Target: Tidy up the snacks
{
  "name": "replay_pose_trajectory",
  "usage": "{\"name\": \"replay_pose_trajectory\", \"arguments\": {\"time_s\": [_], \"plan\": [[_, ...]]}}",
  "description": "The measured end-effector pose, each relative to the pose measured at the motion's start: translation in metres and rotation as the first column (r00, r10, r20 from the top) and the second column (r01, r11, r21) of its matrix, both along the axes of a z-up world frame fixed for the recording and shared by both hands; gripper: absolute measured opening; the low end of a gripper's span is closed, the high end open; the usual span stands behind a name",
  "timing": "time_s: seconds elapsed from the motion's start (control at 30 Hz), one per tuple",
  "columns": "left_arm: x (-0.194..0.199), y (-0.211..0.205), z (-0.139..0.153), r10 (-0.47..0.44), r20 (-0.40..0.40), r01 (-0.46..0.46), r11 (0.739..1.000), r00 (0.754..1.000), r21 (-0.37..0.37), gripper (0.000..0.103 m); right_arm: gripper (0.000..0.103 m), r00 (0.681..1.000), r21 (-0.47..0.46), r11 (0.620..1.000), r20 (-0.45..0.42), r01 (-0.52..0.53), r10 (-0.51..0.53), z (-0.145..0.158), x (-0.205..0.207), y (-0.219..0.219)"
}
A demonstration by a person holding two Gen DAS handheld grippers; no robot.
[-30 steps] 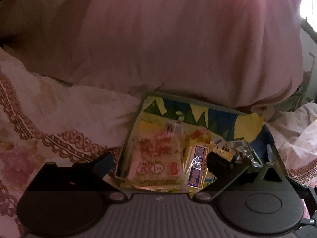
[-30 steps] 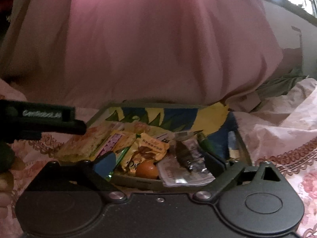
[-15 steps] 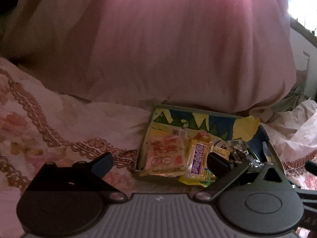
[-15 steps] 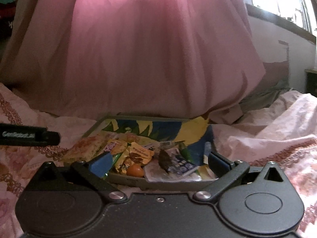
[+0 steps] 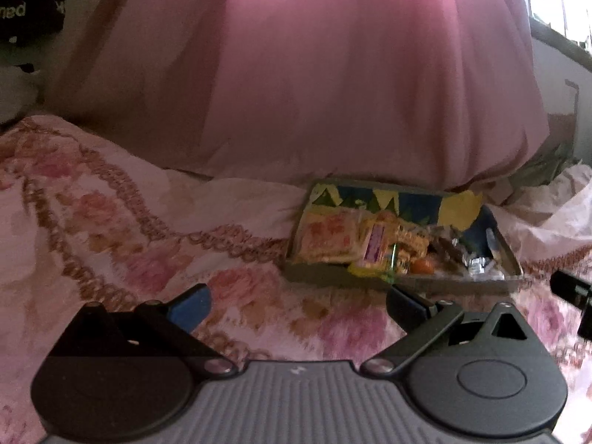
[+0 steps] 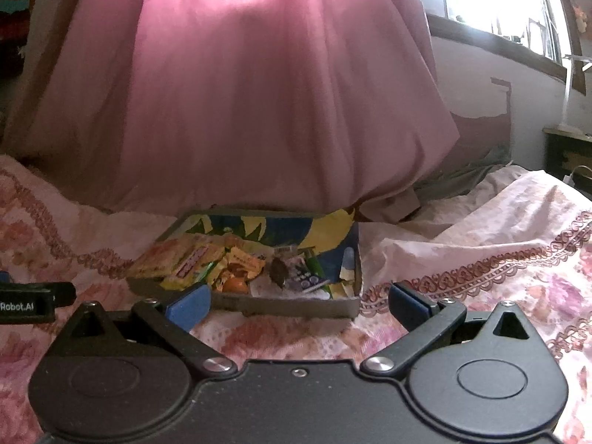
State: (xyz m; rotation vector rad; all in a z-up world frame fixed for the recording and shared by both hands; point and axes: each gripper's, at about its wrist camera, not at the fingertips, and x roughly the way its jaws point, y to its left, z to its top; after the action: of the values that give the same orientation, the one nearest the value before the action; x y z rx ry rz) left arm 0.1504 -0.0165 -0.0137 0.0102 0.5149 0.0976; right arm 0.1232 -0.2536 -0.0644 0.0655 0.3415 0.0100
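A shallow box (image 5: 325,277) (image 6: 281,305) with a blue and yellow patterned lining lies on the bed and holds several snack packets. A large pale packet with red print (image 5: 327,238) (image 6: 162,259) lies at its left end. Beside it is a yellow packet with a purple label (image 5: 375,246), then a small orange ball (image 5: 421,266) (image 6: 236,285) and silvery wrappers (image 5: 477,262). My left gripper (image 5: 296,309) hangs open and empty over the bedspread, short of the box. My right gripper (image 6: 298,305) is open and empty too, just in front of the box's near wall.
A floral pink bedspread (image 5: 111,229) (image 6: 499,259) covers the bed around the box. A big pink bundle of fabric (image 5: 333,74) (image 6: 240,92) rises right behind the box. A window (image 6: 499,0) and wall are at the right. The other gripper's tip (image 6: 33,301) (image 5: 571,290) shows in each view.
Both grippers have pulled back and up from the box, which now looks smaller and farther away. Both stay open and empty. The snacks in the box have not moved.
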Motion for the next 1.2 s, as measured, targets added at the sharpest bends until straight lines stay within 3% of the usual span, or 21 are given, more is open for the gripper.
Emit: {"name": "replay_pose_trajectory", "arguments": {"time_s": [0.23, 0.53, 0.83, 1.2], "plan": [[-0.036, -0.002, -0.001, 0.045, -0.017, -0.044, 0.999, 0.999, 0.021, 0.103, 0.102, 0.999, 0.007, 1.0, -0.035, -0.026, 0.026, 0.0, -0.03, -0.002], [-0.063, 0.007, -0.003, 0.099, -0.057, -0.102, 0.993, 0.994, -0.053, 0.103, 0.102, 0.997, 0.019, 1.0, -0.074, -0.016, 0.018, -0.002, -0.051, -0.003], [-0.074, -0.01, -0.006, 0.083, -0.067, -0.08, 0.996, 0.994, 0.048, 0.103, 0.102, 0.995, 0.003, 1.0, -0.102, -0.022, 0.022, -0.004, -0.061, 0.0], [-0.074, -0.009, -0.008, 0.09, -0.075, -0.085, 0.995, 0.993, 0.059, 0.103, 0.102, 0.992, -0.011, 1.0, -0.129, -0.013, 0.011, -0.007, -0.06, 0.001]]}}
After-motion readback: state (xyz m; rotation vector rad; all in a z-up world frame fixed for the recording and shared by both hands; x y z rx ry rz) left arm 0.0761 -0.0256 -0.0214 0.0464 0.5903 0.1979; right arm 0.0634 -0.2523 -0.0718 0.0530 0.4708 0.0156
